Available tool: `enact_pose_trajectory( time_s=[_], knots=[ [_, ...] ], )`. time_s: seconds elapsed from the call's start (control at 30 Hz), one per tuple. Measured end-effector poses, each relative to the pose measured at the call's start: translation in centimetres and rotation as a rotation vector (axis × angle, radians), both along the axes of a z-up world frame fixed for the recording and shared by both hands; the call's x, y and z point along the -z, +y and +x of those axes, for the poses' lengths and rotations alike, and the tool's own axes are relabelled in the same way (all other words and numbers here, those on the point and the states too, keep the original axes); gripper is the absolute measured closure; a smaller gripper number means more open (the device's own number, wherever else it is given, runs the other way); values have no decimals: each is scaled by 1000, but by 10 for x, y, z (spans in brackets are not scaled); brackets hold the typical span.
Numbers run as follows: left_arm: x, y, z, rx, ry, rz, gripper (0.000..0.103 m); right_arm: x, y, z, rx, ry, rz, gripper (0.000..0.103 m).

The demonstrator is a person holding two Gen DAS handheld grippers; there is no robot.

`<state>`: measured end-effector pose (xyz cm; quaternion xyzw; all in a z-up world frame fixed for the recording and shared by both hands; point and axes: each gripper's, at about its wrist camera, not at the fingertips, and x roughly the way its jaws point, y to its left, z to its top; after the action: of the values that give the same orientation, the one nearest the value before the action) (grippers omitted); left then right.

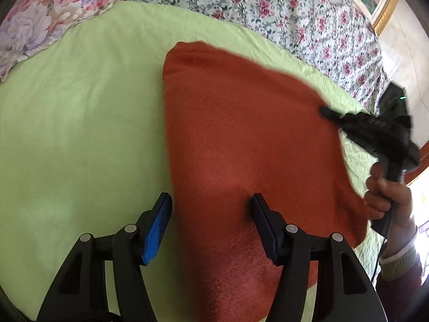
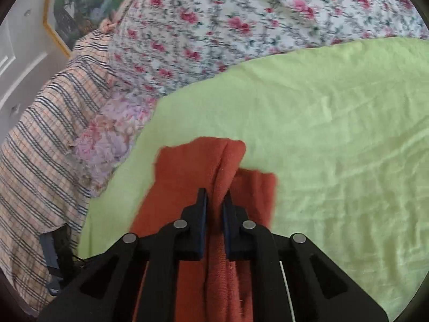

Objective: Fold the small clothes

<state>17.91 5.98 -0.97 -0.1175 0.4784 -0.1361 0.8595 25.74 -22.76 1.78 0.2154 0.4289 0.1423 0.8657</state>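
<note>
Two tools are working on one rust-red cloth point(image 1: 249, 139), which is lying on a light green sheet point(image 1: 80, 112) spread over the bed. In the left wrist view the left tool point(image 1: 211, 201) is standing wide, with its blue-padded finger point(image 1: 156, 230) over the green sheet at about 7 o'clock and its other finger point(image 1: 264, 222) over the red fabric at about 5 o'clock; nothing is sitting between them. In the same view the right tool point(image 1: 325, 112) is reaching in from 3 o'clock and its black tip is touching the right edge of the cloth, while the person's hand point(image 1: 386, 196) is gripping its handle. In the right wrist view the right tool point(image 2: 215, 196) is standing narrow and is pinching a raised ridge of the red cloth point(image 2: 228, 166) between its fingers, so that the fabric is bunching up at the middle of the picture and spreading flat on both sides. A floral bedcover point(image 2: 214, 26) is filling the area from 11 to 1 o'clock, a striped checked fabric point(image 2: 40, 134) is lying at 9 o'clock, and a framed picture point(image 2: 80, 5) is hanging at 11 o'clock.
</note>
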Motion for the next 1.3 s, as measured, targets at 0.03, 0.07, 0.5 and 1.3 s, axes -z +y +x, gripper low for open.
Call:
enact_pose_trajectory(
  time_s=[0.03, 0.07, 0.5, 1.3],
  knots=[
    [2, -1, 0, 2, 3, 3, 41, 17, -4, 3, 16, 52, -12, 92],
    [3, -2, 0, -2, 6, 9, 41, 26, -5, 5, 17, 75, -16, 92],
    [-19, 12, -66, 23, -58, 30, 42, 13, -8, -74, 41, 37, 82, 73],
    [8, 9, -108, -108, -53, 119, 87, -19, 17, -172, -27, -87, 96, 98]
  ],
)
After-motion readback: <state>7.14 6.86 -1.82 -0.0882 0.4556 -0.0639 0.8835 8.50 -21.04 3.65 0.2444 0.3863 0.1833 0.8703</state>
